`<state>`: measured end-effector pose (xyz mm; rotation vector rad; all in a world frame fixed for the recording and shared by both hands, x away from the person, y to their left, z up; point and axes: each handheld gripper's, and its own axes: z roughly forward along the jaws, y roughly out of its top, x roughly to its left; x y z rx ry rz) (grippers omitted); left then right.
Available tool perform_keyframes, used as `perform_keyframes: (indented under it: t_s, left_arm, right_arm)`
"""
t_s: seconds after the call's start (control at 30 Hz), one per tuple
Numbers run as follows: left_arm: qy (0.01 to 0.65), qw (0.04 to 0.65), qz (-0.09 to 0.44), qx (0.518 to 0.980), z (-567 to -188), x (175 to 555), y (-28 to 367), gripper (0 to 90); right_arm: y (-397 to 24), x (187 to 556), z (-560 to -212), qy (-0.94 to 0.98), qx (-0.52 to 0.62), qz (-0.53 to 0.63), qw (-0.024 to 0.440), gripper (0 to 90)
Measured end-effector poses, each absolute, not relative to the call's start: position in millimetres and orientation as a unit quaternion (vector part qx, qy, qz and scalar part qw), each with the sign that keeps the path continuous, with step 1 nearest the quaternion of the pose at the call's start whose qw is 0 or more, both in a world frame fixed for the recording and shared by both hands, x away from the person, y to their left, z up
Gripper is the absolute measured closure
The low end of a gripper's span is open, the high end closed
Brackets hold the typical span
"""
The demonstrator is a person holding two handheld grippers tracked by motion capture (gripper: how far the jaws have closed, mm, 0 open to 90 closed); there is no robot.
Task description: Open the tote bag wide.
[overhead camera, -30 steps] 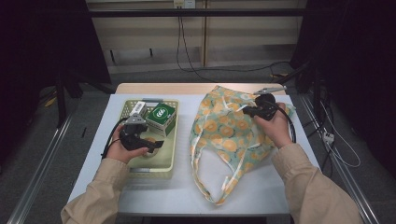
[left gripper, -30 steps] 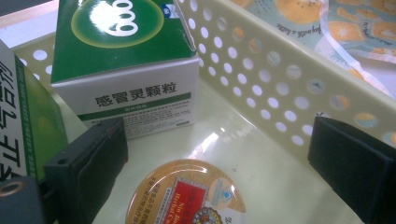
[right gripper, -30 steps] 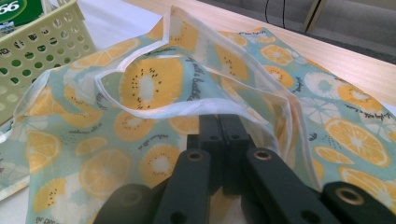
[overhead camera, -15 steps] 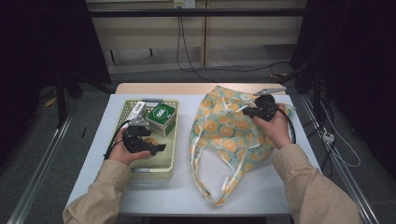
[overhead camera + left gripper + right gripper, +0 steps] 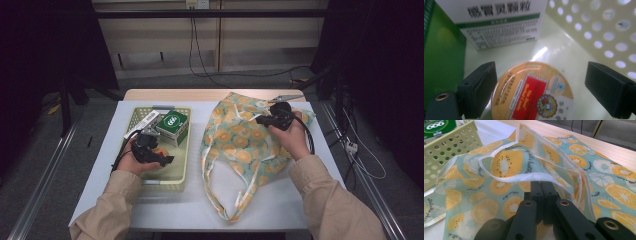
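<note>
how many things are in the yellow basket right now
3: a white box at the far left corner, a green box beside it, and a round tin between the left claw's jaws. More may be hidden.

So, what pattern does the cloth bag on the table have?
The cloth bag is pale teal with orange citrus and kiwi slices, clearest in the right gripper view.

One yellow-green basket (image 5: 183, 172) holds two boxes, a green box (image 5: 172, 127) and a white box (image 5: 499, 22), plus one round tin (image 5: 534, 92), and one fruit-print bag (image 5: 240, 150) lies alongside
</note>
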<state>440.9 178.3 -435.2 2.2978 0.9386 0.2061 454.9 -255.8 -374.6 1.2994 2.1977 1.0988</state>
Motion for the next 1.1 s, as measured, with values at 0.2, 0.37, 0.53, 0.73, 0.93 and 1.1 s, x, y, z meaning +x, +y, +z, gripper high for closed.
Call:
perform_keyframes:
  t_s: [0.2, 0.37, 0.53, 0.73, 0.93, 1.1]
  left_arm:
    - [0.363, 0.299, 0.075, 0.88, -438.6, 441.3, 178.7, 12.2]
    - [0.357, 0.279, 0.073, 0.888, -441.0, 440.7, 177.9, 14.5]
    - [0.348, 0.269, 0.079, 0.895, -441.0, 439.6, 176.2, 18.2]
    - [0.353, 0.305, 0.089, 0.88, -432.5, 437.1, 175.0, 20.4]
    - [0.361, 0.353, 0.096, 0.858, -412.0, 434.3, 176.3, 20.5]
    - [0.352, 0.39, 0.101, 0.845, -389.1, 428.5, 163.8, 20.5]
  right_arm:
    - [-252.4, 452.8, -363.4, 0.774, 0.458, 0.397, 0.183, 90.0]
    - [-254.1, 451.6, -358.0, 0.772, 0.458, 0.399, 0.188, 90.0]
    - [-257.2, 450.2, -357.5, 0.77, 0.462, 0.399, 0.186, 90.0]
    - [-257.7, 450.1, -357.5, 0.769, 0.461, 0.402, 0.183, 90.0]
    - [-255.9, 449.3, -359.5, 0.771, 0.459, 0.404, 0.179, 90.0]
    - [-253.8, 450.0, -361.1, 0.772, 0.458, 0.405, 0.174, 90.0]
